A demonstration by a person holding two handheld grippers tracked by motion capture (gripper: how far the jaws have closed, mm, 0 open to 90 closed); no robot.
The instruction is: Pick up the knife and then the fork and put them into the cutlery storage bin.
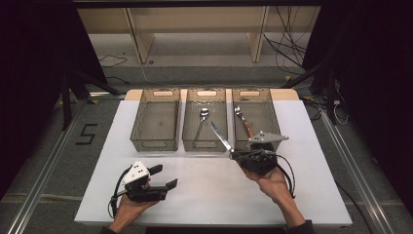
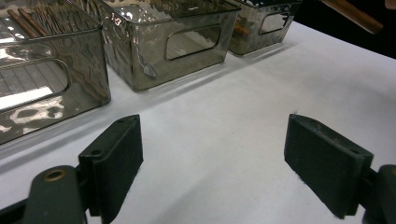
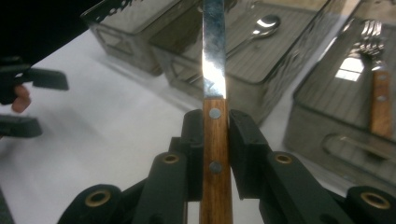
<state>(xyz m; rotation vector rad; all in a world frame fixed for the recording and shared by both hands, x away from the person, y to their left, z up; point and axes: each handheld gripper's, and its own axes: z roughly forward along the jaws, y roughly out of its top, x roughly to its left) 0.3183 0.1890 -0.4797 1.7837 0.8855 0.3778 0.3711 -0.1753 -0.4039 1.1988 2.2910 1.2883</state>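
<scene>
My right gripper is shut on the wooden handle of a knife, whose steel blade points up and left over the front wall of the middle bin. In the right gripper view the knife stands between the two pads, its blade reaching toward the bins. A spoon lies in the middle bin and a wood-handled fork in the right bin. My left gripper rests open on the white table near the front left, nothing between its jaws.
Three smoky clear bins stand in a row at the back of the white tabletop; the left bin holds nothing I can see from above. Dark floor, cables and wooden legs lie beyond the table.
</scene>
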